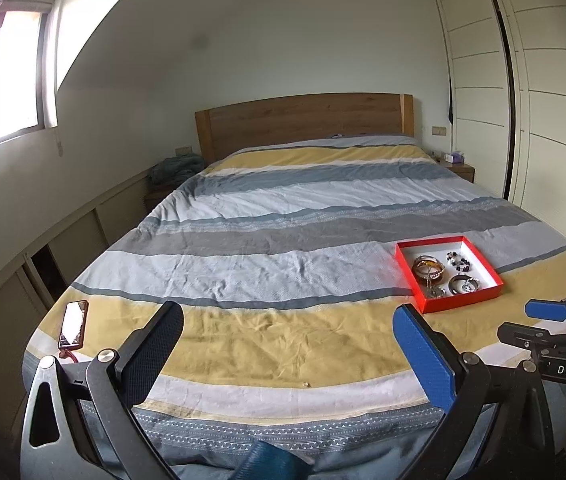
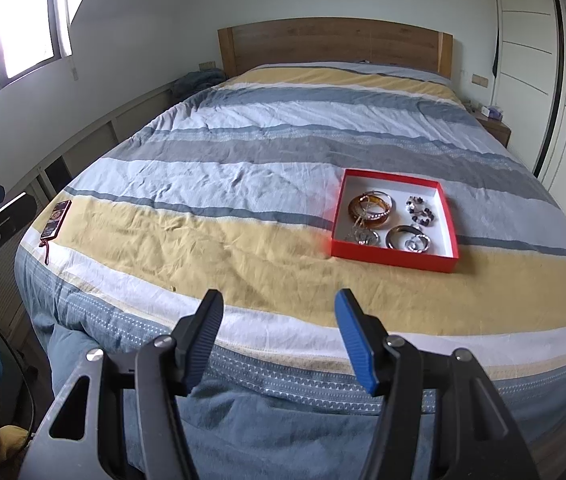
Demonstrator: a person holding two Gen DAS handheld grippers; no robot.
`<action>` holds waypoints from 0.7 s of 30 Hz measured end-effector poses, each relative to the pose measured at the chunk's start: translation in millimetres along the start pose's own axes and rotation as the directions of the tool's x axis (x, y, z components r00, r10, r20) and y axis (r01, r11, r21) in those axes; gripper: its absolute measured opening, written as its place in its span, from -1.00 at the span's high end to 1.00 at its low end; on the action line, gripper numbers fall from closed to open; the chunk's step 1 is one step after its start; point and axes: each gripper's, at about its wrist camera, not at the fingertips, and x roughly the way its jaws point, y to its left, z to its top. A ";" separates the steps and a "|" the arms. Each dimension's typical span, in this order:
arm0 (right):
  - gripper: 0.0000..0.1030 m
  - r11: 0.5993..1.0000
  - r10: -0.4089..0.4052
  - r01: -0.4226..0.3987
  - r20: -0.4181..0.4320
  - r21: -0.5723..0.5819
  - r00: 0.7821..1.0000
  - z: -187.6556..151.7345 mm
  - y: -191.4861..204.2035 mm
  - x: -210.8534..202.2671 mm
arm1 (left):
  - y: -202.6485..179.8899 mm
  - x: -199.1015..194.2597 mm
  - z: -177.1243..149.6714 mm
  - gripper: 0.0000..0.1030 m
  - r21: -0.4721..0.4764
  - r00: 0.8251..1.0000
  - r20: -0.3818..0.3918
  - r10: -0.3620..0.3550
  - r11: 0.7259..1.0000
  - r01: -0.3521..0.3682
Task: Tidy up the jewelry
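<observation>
A red box (image 2: 393, 259) with a white inside lies on the striped bedspread, right of centre; it also shows in the left wrist view (image 1: 461, 302). In it lie amber and gold bangles (image 2: 371, 208), a black and white bead bracelet (image 2: 421, 210), silver rings (image 2: 409, 240) and a chain piece (image 2: 363, 236). A tiny gold item (image 1: 305, 383) lies on the bedspread near the foot edge. My left gripper (image 1: 289, 322) is open and empty above the foot of the bed. My right gripper (image 2: 279, 304) is open and empty, short of the box.
A phone (image 1: 73, 325) with a red strap lies at the bed's left foot corner. A wooden headboard (image 2: 335, 42) stands at the far end. Low cabinets (image 1: 75, 236) run along the left wall, a wardrobe (image 1: 543, 100) on the right. Nightstands flank the bed.
</observation>
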 end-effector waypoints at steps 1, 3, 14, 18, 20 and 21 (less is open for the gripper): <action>-0.09 1.000 -0.001 0.001 -0.001 0.003 1.000 -0.9 -0.9 0.6 | -0.7 0.6 -0.6 -0.99 0.001 1.000 -0.003 -0.003 1.000 0.003; -0.10 1.000 -0.003 0.003 -0.003 0.008 1.000 -2.0 -2.3 1.7 | -2.9 1.7 -2.1 -0.99 0.008 1.000 -0.007 -0.007 1.000 0.007; -0.11 0.999 -0.038 0.038 -0.008 0.038 0.999 -6.3 -13.1 5.9 | -6.7 12.2 -7.4 -0.99 0.002 0.998 -0.055 -0.031 1.000 0.031; -0.12 0.998 -0.044 0.044 -0.010 0.035 0.999 -6.8 -12.6 7.7 | -6.7 16.4 -8.2 -0.99 -0.005 0.996 -0.073 -0.047 0.999 0.047; -0.12 0.998 -0.048 0.049 -0.009 0.034 0.999 -6.3 -12.8 8.6 | -7.2 18.1 -8.8 -0.99 -0.006 0.996 -0.078 -0.049 0.999 0.048; -0.12 0.998 -0.049 0.050 -0.010 0.034 0.999 -6.2 -13.1 8.9 | -7.5 18.9 -9.1 -0.99 -0.008 0.996 -0.081 -0.049 0.999 0.048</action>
